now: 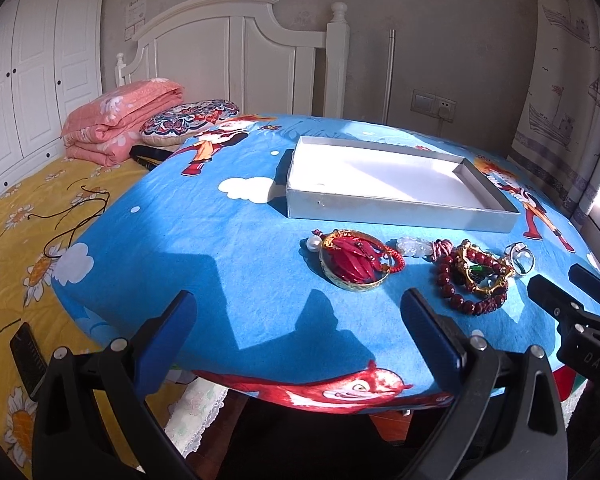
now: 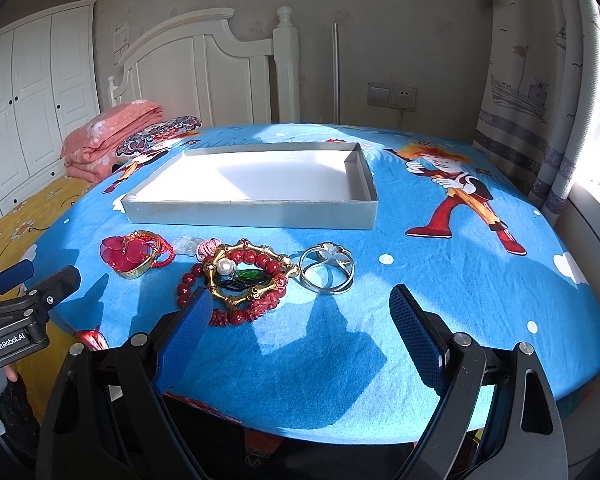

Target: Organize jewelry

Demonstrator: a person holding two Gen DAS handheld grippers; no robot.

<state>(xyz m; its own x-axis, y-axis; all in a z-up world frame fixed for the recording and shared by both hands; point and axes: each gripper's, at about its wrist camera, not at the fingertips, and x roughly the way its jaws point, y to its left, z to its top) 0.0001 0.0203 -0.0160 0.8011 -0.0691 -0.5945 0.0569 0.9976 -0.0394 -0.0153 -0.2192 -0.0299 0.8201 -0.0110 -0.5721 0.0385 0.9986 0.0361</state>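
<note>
Surface: round table under a blue cartoon-print cloth [image 2: 380, 320], sunlit, with hard shadows.

Room: bedroom; white headboard [image 1: 228, 52] and white wardrobe [image 1: 32, 72] far left, boat-print curtain [image 2: 540, 100] far right, wall socket [image 2: 392, 96] behind the table.

On the table: shallow white box [image 2: 252, 184], open, at the far middle. Near it, in a row: gold bangle with red pieces [image 2: 136, 256] at left; red bead bracelet [image 2: 236, 280], tangled with a gold bamboo-style bangle [image 2: 252, 276], in the middle; silver ring [image 2: 327, 268] at right.

Beside the table: bed with yellow daisy sheet [image 1: 24, 240], folded pink quilt [image 1: 120, 120], patterned cushion [image 1: 188, 118].

Tools: left gripper [image 1: 300, 320] and right gripper [image 2: 300, 312] both spread wide, holding nothing, at the table's near edge. The right gripper's left finger partly overlaps the bead bracelet in its own view.
</note>
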